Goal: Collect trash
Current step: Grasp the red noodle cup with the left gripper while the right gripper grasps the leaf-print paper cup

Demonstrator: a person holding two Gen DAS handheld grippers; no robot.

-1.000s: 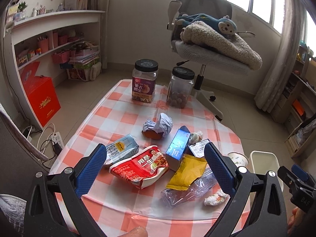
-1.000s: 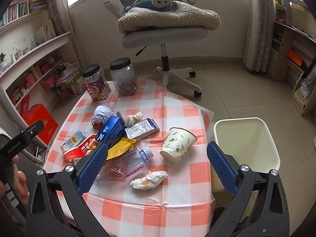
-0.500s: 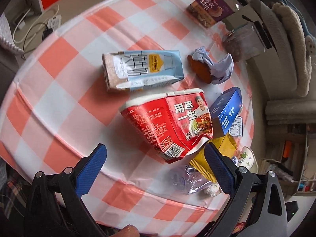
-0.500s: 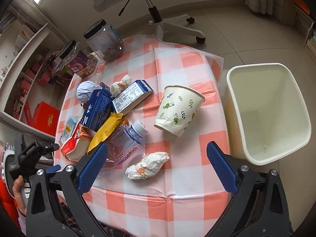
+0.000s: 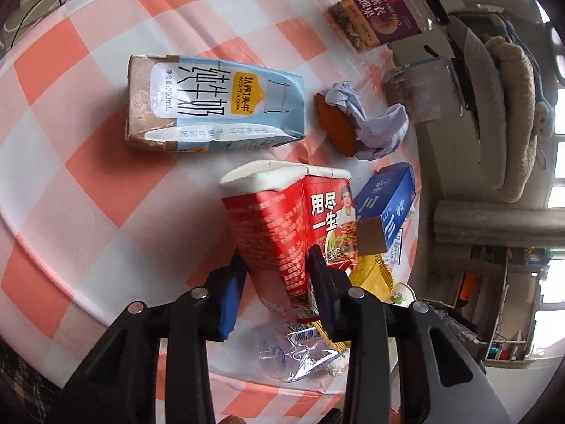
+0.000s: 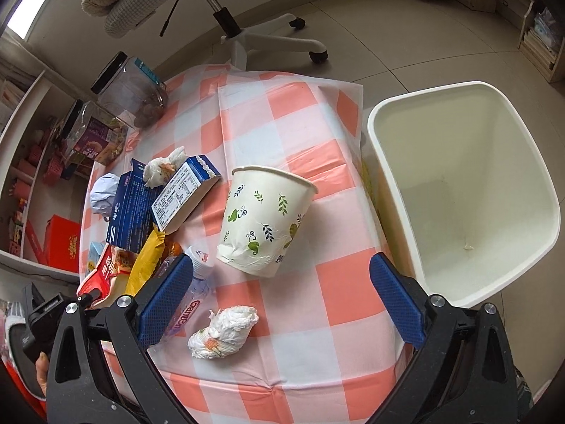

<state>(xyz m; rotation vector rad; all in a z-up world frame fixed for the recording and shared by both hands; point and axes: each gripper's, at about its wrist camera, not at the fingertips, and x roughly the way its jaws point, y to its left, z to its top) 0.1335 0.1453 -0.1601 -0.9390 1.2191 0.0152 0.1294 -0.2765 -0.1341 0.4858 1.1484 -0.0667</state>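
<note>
My left gripper [image 5: 277, 275] is shut on the red noodle cup [image 5: 289, 233], squeezing its lower end. A milk carton [image 5: 212, 106], crumpled paper on an orange peel [image 5: 356, 123], a blue box [image 5: 388, 208] and a yellow wrapper [image 5: 372, 275] lie around it. My right gripper [image 6: 282, 289] is open and empty above the table's near edge. A paper cup [image 6: 265, 222] with leaf print lies on its side ahead of it. A crumpled tissue [image 6: 224, 332] and a plastic bottle [image 6: 190, 304] lie near its left finger. The white trash bin [image 6: 466, 190] stands at the right.
Two lidded jars [image 6: 130, 88] stand at the table's far side. An office chair [image 6: 226, 17] with a blanket is behind the checked table [image 6: 282, 106]. Shelves and a red box [image 6: 60, 243] are at the left. A second blue box [image 6: 187, 190] and tissue [image 6: 162, 169] lie mid-table.
My left gripper has dropped to the table and closed on the red noodle cup. My right gripper has tilted down and moved closer to the paper cup, still open.
</note>
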